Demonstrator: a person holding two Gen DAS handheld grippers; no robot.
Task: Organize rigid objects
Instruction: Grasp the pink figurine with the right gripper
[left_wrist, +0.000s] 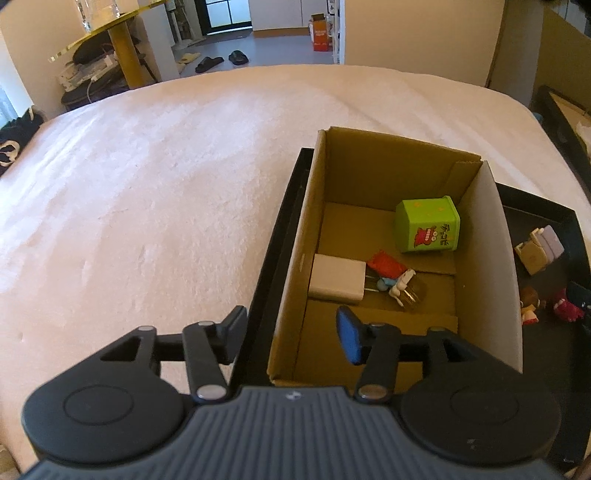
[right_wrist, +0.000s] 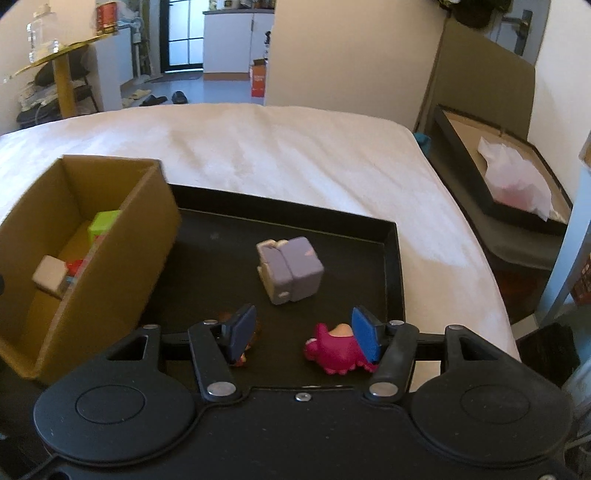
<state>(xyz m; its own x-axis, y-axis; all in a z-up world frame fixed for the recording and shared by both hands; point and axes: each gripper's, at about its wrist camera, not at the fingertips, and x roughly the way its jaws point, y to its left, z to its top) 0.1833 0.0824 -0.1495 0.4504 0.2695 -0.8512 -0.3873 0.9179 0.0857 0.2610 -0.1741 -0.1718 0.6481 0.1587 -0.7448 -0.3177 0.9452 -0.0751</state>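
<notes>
Both grippers' fingers (right_wrist: 364, 334) spread, empty; pink toy (right_wrist: 334, 350) lies crosswise between the right pair.

A: How is the left wrist view set?
B: The cardboard box (left_wrist: 388, 258) is looked into steeply, from close above its near wall.

A: And the right wrist view?
B: The black tray (right_wrist: 391, 266) is viewed closely; the same box (right_wrist: 85, 251) is shared at left.

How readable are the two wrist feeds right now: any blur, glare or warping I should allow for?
Left wrist: strong fisheye bending of the bed edge; cardboard box interior shaded but legible. Right wrist: lilac block toy slightly soft; black tray floor dark, swallowing detail.
</notes>
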